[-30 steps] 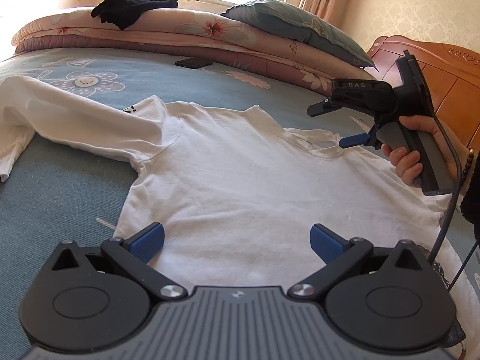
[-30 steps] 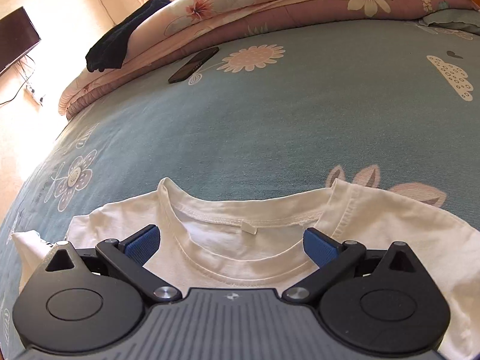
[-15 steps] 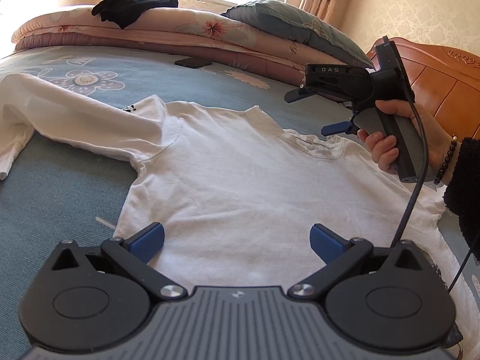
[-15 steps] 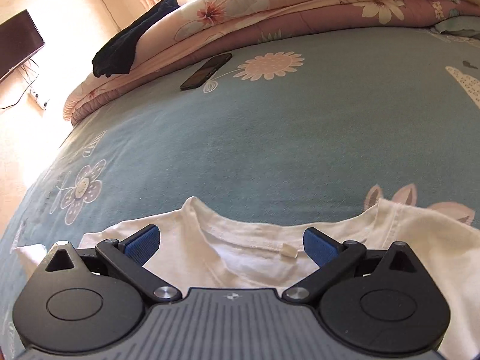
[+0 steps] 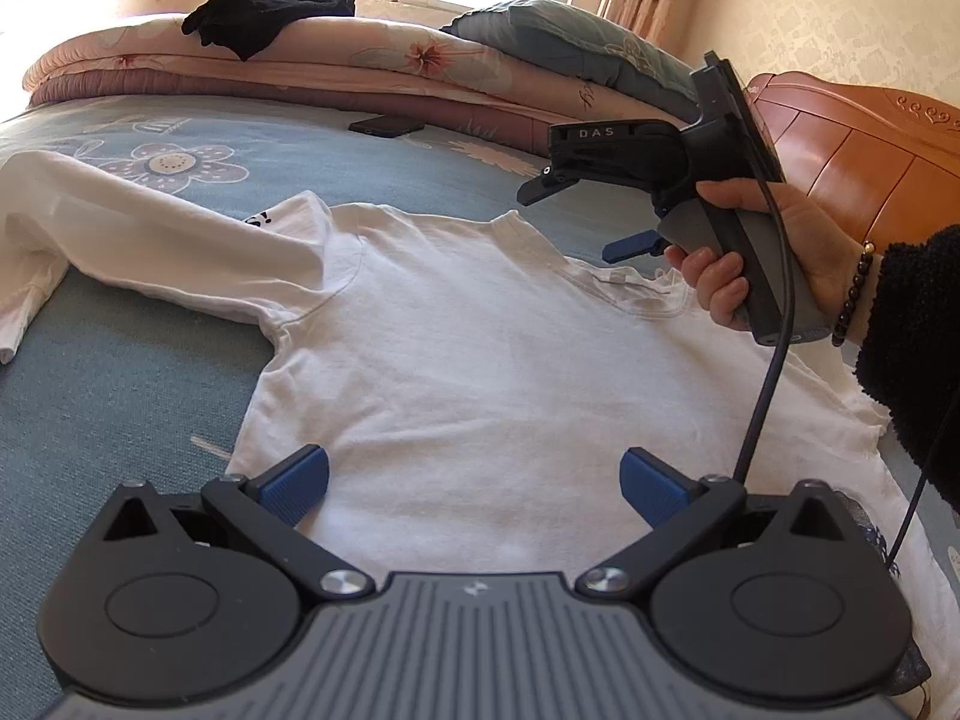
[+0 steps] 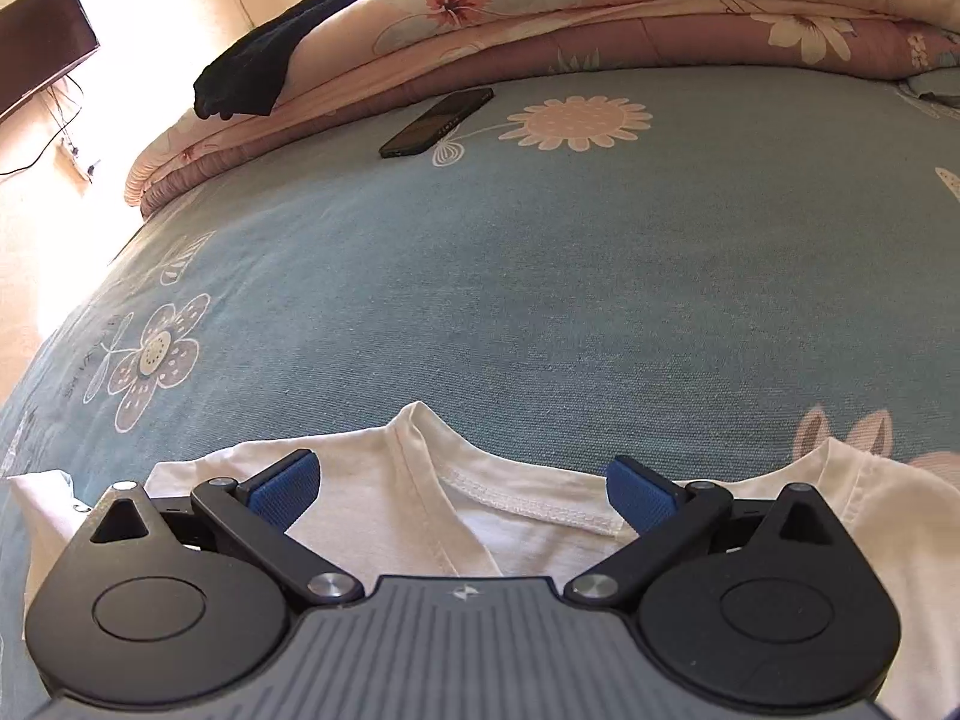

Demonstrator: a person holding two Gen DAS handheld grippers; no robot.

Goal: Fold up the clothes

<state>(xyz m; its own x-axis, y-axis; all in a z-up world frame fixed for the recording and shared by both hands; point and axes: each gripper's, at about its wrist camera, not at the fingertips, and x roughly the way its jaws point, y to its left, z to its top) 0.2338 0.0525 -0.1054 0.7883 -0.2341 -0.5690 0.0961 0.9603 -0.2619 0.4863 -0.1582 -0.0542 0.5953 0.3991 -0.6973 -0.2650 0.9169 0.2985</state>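
Observation:
A white T-shirt (image 5: 480,360) lies flat, back side up, on the blue flowered bedsheet (image 5: 120,372). One long sleeve (image 5: 138,240) stretches out to the left. My left gripper (image 5: 474,483) is open and empty, low over the shirt's hem area. My right gripper (image 6: 459,489) is open and empty, just above the collar (image 6: 516,501). In the left wrist view the right gripper (image 5: 585,216) shows in a hand, raised over the neckline (image 5: 624,288).
A black phone (image 6: 438,120) lies on the sheet near the folded pink quilts (image 6: 540,18). A black garment (image 5: 264,15) rests on the quilts. A pillow (image 5: 570,54) and wooden headboard (image 5: 870,144) stand at right. A TV (image 6: 42,42) is on the wall.
My right gripper has lifted and pulled back from the collar, so less of the shirt shows in its view. My left gripper has stayed still.

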